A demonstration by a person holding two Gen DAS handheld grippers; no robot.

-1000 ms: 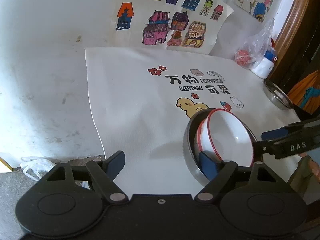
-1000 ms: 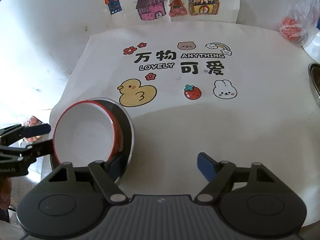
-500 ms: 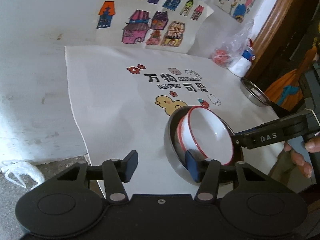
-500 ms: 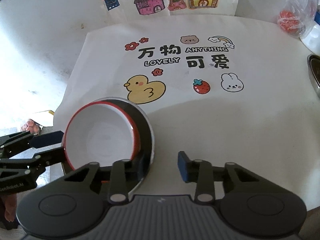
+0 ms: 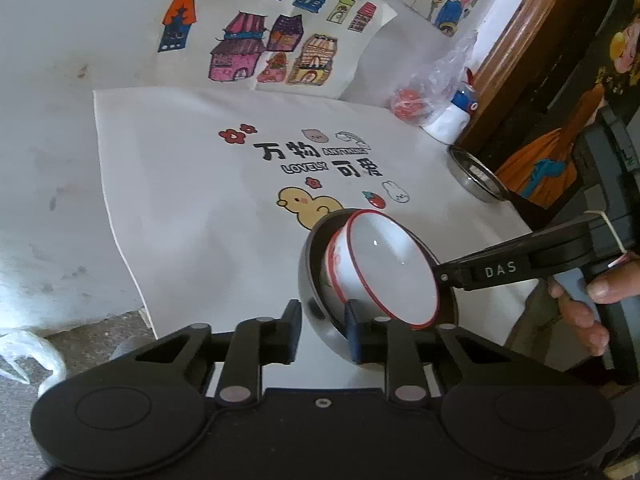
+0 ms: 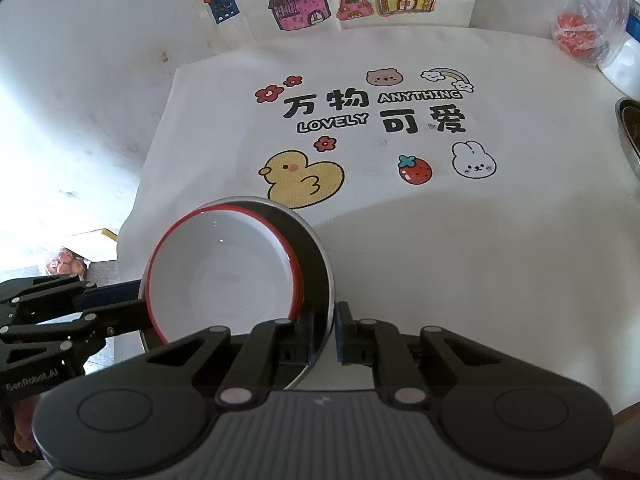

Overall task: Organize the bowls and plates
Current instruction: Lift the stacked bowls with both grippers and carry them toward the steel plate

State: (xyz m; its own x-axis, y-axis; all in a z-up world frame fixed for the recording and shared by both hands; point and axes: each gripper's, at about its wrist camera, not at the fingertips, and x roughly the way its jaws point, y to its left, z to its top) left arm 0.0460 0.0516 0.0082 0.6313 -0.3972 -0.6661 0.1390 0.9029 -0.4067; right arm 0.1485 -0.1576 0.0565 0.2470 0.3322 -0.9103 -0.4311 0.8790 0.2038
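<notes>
A white bowl with a red rim [image 5: 390, 270] [image 6: 224, 276] sits tilted inside a steel bowl [image 5: 320, 312] [image 6: 316, 248] near the front edge of the printed cloth [image 5: 180, 200]. My left gripper [image 5: 322, 332] is closing, one pad outside the steel bowl's wall and one inside, both touching it. In the right wrist view the left gripper [image 6: 132, 300] reaches the bowls from the left. My right gripper [image 6: 324, 334] is shut on the steel bowl's rim. In the left wrist view the right gripper [image 5: 444, 278] comes in from the right, held by a person's hand [image 5: 588, 300].
A second steel bowl [image 5: 476, 178] [image 6: 628, 132] stands at the table's right edge. Behind it are a plastic bag with something red [image 5: 412, 100] [image 6: 580, 36] and a white bottle [image 5: 452, 116]. Coloured house drawings [image 5: 276, 44] lie at the back. The table's edge drops off at lower left.
Both grippers' jaws have come together from wide open onto the steel bowl's wall, the left from one side and the right from the other. The bowls sit more tilted.
</notes>
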